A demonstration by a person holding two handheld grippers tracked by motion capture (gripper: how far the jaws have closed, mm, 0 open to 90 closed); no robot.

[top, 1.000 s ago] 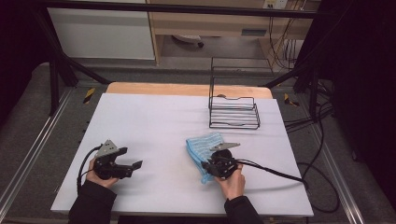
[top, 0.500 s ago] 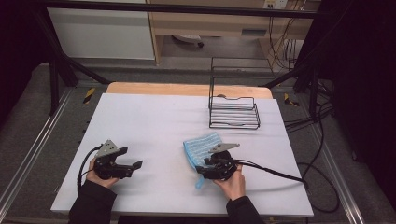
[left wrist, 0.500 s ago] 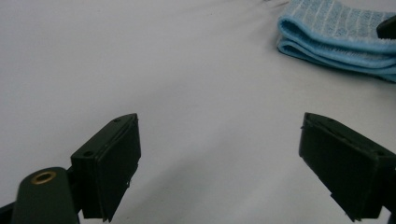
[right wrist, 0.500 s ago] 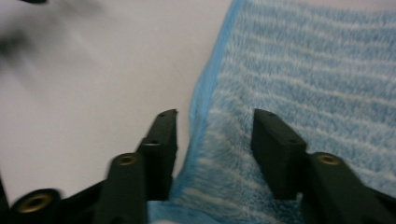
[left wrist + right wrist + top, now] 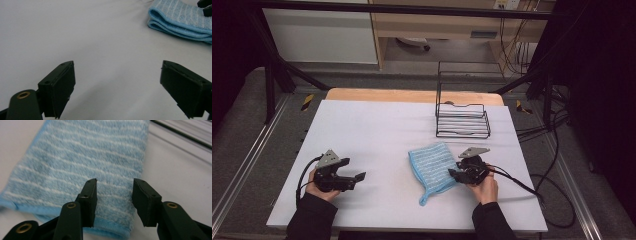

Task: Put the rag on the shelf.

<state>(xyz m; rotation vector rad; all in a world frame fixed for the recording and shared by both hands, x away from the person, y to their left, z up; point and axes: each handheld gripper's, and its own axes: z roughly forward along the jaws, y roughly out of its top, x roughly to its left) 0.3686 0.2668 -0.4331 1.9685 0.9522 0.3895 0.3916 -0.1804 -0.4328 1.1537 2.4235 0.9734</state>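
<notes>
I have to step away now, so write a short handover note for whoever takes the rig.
Left claw: open, nothing in it, low over the table, left of the cloth.
Right claw: part open over the cloth's corner, jaws just been closing, no grip yet.
Cloth: blue, folded, flat at centre right.
Rack: wire, nothing in it, at the far right.
Done: cloth folded over.
Left: probably another fold or a move to the rack.
</notes>
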